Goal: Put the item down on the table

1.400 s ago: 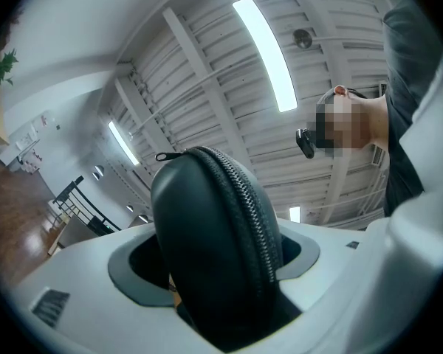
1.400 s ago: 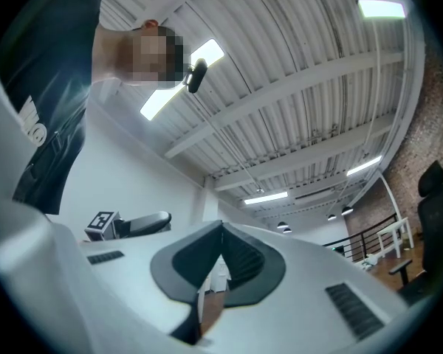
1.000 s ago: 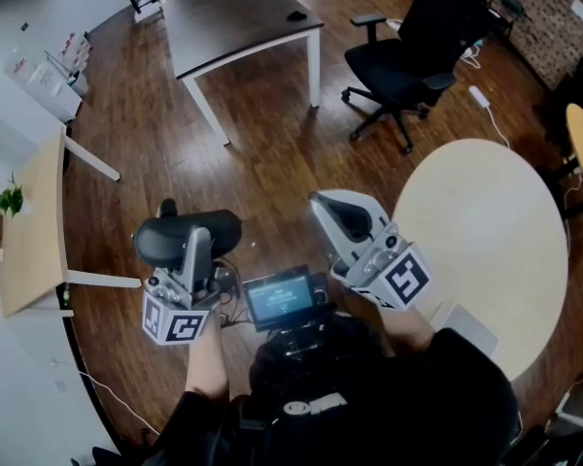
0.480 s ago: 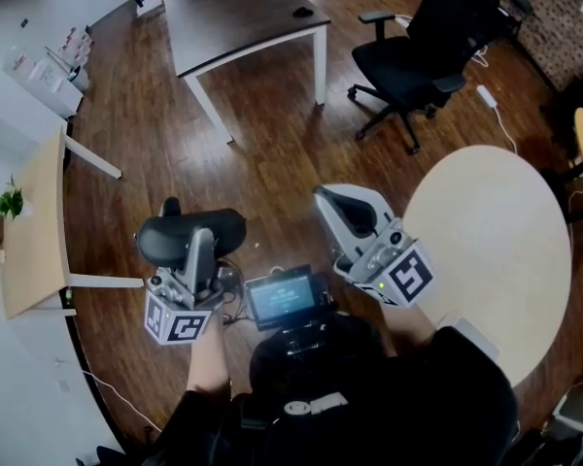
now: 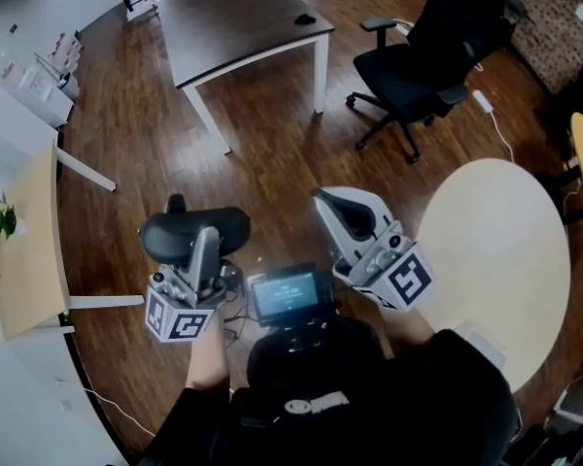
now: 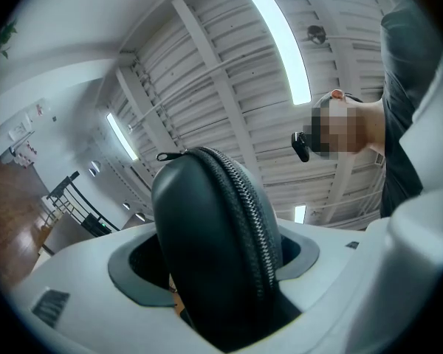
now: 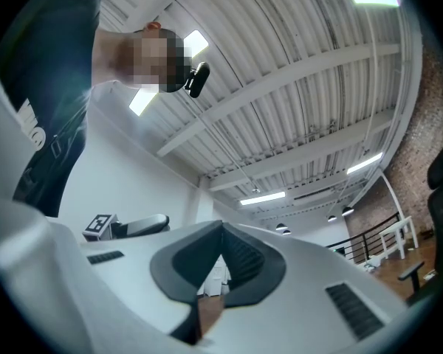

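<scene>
Not down yet: left gripper (image 5: 196,239) fingers (image 5: 203,257) grasp the black zip case (image 5: 178,236) (perhaps a headphone pouch) off the round tabletop (image 5: 496,250); right gripper (image 5: 342,205) clenched empty.

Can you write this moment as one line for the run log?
left gripper: shut on black zippered hard-shell case | right gripper: shut, empty | case: over brown wood floor, not yet on a table

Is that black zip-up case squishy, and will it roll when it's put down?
Probably stiff: the case shows a smooth domed shape with no dent where the left gripper squeezes it. Its rounded edge might let it rock or tip if set down on edge, so flat looks safer.
</scene>
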A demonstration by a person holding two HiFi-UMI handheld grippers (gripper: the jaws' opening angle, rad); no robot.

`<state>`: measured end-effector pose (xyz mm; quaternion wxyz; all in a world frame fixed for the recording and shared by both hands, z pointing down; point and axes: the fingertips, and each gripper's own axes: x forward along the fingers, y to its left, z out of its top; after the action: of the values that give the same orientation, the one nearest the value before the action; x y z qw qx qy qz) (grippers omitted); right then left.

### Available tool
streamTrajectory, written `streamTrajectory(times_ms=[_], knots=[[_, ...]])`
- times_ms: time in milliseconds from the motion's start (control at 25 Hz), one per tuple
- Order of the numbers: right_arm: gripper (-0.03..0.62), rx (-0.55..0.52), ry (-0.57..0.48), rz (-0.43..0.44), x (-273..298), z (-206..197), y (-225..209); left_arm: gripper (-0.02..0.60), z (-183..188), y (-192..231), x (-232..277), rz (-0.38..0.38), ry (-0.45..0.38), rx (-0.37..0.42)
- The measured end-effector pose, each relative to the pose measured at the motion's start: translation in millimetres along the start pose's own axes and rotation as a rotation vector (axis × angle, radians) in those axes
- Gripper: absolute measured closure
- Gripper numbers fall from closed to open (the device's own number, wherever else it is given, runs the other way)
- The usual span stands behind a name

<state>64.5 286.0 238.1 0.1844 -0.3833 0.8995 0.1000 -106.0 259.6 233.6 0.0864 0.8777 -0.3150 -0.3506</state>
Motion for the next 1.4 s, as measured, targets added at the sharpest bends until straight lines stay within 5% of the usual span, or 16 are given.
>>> streamTrajectory(times_ms=[760,1280,1400], knots=[[0.592,-0.043,0.057,0.012,108.4,-26.0,-6.3,0.246,50.5,100.4,27.1,-0.009,-0.031,-0.046],[0.592,-0.057,0.01,0.043,118.3,-50.8,-22.8,0.247,37.9,124.8,32.7,-0.021,-0.057,0.005],[0.592,-0.061,0.004,0.036,129.0,-58.5,-68.3,0.247,18.7,144.5,70.6,-0.018,-0.047,0.008]])
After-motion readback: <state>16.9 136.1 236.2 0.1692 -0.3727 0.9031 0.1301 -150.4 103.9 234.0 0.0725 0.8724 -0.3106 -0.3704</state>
